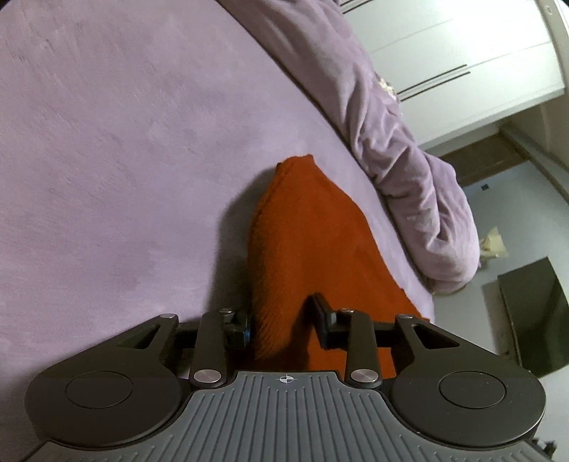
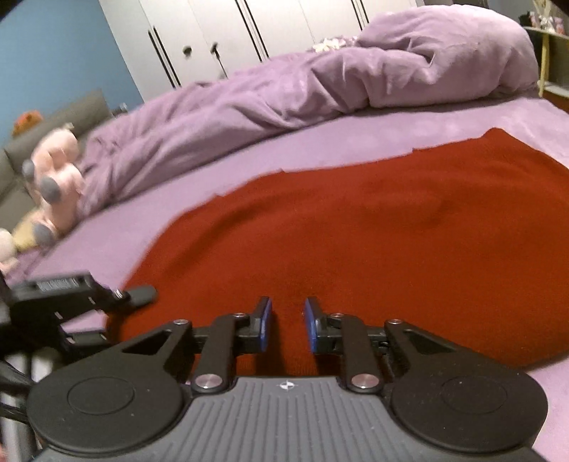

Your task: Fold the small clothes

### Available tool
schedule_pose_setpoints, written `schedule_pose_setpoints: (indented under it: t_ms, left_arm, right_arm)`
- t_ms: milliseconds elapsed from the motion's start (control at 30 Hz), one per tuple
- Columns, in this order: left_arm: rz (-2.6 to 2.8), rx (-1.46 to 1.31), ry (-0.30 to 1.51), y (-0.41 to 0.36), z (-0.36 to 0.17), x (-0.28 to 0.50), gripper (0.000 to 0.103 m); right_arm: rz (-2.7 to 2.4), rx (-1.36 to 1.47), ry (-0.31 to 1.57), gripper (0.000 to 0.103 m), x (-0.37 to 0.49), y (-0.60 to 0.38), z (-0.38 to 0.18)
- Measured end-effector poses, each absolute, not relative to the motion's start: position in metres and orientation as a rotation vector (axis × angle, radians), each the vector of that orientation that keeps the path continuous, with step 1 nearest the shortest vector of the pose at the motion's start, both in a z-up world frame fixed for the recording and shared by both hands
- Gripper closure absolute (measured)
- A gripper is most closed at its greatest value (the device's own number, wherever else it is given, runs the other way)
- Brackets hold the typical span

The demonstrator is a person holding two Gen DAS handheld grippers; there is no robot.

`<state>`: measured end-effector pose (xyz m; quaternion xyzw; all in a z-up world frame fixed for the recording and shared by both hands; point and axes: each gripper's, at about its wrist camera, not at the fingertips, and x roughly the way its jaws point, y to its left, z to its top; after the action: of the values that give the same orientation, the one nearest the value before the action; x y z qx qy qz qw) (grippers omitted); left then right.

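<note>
A rust-red knitted garment [image 2: 373, 227] lies spread on the purple bed sheet [image 2: 320, 149]. In the left wrist view my left gripper [image 1: 282, 321] is shut on a bunched edge of the same garment [image 1: 306, 227], which rises as a fold from the sheet [image 1: 124, 142]. My right gripper [image 2: 288, 320] hovers low over the garment's near edge, its blue-padded fingers [image 2: 265, 316] a little apart with nothing between them. The left gripper also shows at the left edge of the right wrist view [image 2: 71, 295].
A rumpled purple duvet [image 2: 284, 89] runs along the far side of the bed, seen also in the left wrist view [image 1: 409, 142]. A pink plush toy [image 2: 57, 177] lies at the far left. White wardrobe doors [image 2: 220, 32] stand behind. A dark box [image 1: 533, 312] sits on the floor.
</note>
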<state>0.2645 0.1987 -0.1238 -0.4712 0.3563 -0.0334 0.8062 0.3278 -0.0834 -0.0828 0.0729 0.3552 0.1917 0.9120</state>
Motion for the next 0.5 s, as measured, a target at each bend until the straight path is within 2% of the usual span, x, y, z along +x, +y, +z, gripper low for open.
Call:
schedule_pose_setpoints:
  t_ms: [67,100,200,267,400,500]
  left_arm:
    - [-0.058,-1.005,0.764,0.196,-0.123,0.268,0.072]
    - [-0.051,-1.001,0.762,0.195,-0.122,0.269,0.077]
    - [-0.045,-0.978,0.763,0.192,-0.117,0.270,0.081]
    - [-0.043,-0.952,0.754,0.190,-0.113,0.268,0.082]
    - [-0.029,-0.912,0.752,0.186,-0.104,0.268,0.084]
    - [-0.020,-0.887,0.760,0.185,-0.098,0.268,0.085]
  right_arm:
    - [0.399,0.096,0.724,0.085,0.327,-0.079,-0.085]
    - [0.400,0.074,0.726,0.085,0.327,-0.077,-0.083]
    - [0.391,0.067,0.682,0.086,0.321,-0.079,-0.068]
    - [0.364,0.049,0.631,0.086,0.317,-0.081,-0.065]
    - [0.386,-0.047,0.726,0.086,0.328,-0.073,-0.085]
    - [0.401,-0.005,0.699,0.086,0.324,-0.078,-0.065]
